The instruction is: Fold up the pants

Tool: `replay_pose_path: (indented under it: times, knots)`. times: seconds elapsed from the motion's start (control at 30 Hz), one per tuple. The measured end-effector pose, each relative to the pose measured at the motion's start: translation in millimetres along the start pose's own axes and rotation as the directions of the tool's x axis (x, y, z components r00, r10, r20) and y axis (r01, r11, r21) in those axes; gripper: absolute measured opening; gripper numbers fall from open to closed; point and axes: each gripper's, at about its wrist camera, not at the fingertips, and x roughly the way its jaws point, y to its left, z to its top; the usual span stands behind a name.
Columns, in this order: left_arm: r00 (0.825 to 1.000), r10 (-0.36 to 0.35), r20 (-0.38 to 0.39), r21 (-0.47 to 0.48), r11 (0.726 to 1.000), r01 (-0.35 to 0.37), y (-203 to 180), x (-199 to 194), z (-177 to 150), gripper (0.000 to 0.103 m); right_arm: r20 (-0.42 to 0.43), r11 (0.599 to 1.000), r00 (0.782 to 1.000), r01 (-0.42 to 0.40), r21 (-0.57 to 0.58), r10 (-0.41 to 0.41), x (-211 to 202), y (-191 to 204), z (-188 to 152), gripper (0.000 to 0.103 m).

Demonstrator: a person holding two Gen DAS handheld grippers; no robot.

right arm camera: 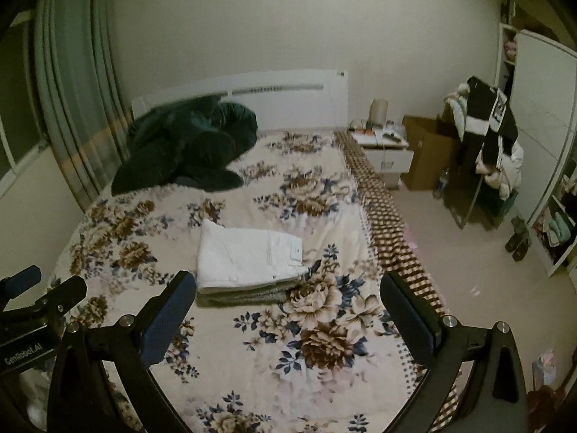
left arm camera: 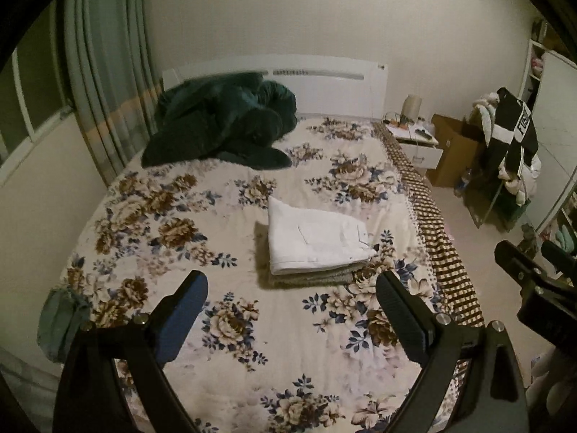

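White pants lie folded into a neat rectangle on top of a grey folded garment, in the middle of the floral bed cover. They also show in the right wrist view. My left gripper is open and empty, held above the bed short of the pile. My right gripper is open and empty, also above the bed near the pile's front edge. Each gripper shows at the edge of the other's view.
A dark green quilt is bunched at the head of the bed by the white headboard. A nightstand, a cardboard box and a clothes-laden rack stand right of the bed. Curtains hang left.
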Motion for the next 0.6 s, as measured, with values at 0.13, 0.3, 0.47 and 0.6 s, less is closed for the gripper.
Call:
replay_pose_path:
  times: [0.13,0.3,0.47,0.6]
  knots:
    - [0.999,0.012,0.035,-0.003,1.000,-0.012,-1,-37,-6,0.095,0.025,1.000,1.000,-0.011,0.002,0.011,-56,-3,-7,0.103]
    - [0.998,0.008,0.067,-0.006,1.000,-0.008,-3,-67,-17,0.095,0.058,1.000,0.998,-0.017,-0.009,0.018,-110,-5,-15,0.103]
    - [0.997,0.005,0.078,-0.035,0.999,-0.002,-2,-83,-32,0.096,0.082,0.999,0.996,-0.025,-0.027,0.027,-149,-3,-21,0.103]
    - [0.996,0.022,0.087,-0.040,0.999,-0.018,0,-85,-37,0.103,0.085,0.998,0.996,-0.038,-0.042,0.041,-159,-1,-25,0.103]
